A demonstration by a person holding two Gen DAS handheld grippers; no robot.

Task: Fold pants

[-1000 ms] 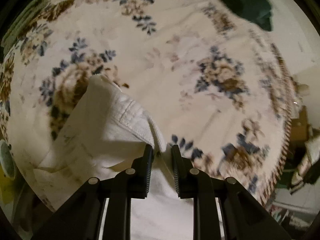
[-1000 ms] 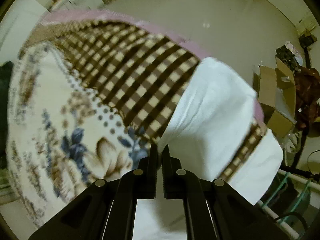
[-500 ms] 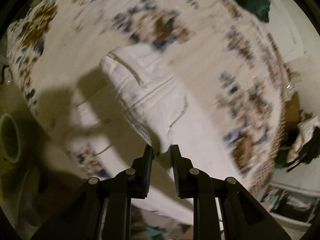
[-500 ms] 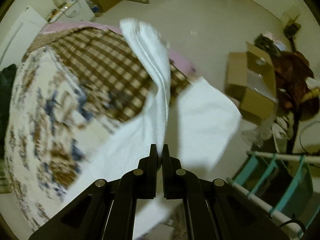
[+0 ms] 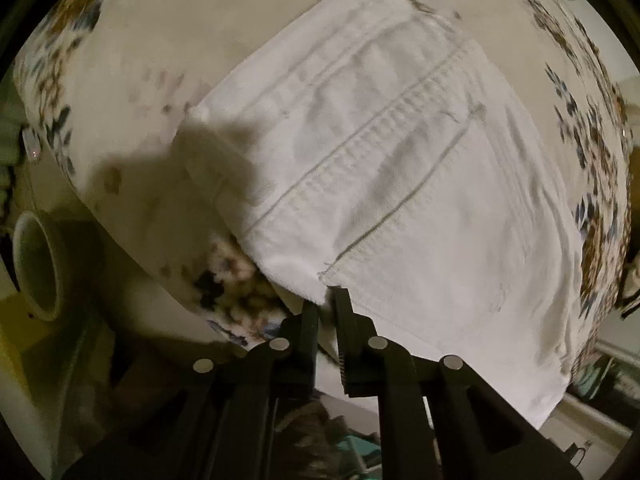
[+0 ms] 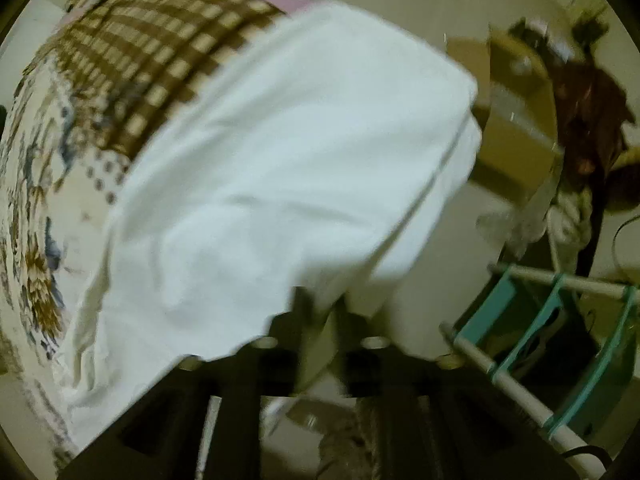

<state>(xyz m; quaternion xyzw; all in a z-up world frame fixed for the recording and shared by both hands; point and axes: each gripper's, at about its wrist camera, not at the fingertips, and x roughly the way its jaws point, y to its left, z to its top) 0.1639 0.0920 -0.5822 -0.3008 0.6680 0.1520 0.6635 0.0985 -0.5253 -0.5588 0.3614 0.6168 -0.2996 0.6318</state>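
White pants (image 5: 380, 168) lie spread on a floral bedspread (image 5: 132, 40), seams and a pocket showing. My left gripper (image 5: 326, 300) is shut on the near edge of the pants at the bed's edge. In the right wrist view the pants (image 6: 280, 168) drape over the bed and hang past its corner. My right gripper (image 6: 320, 308) is shut on the pants' lower edge; its left finger is partly covered by cloth. This view is blurred.
A brown checked cover (image 6: 152, 60) lies on the bed's far end. A cardboard box (image 6: 508, 112) and dark clothes (image 6: 588, 104) are on the floor at right. A teal rack (image 6: 560, 340) stands near right. A pale round cup-like object (image 5: 36, 264) sits at left.
Both grippers swung the pants up and over and have brought them down flat on the bed. The cloth now lies spread, where it hung twisted half a second ago.
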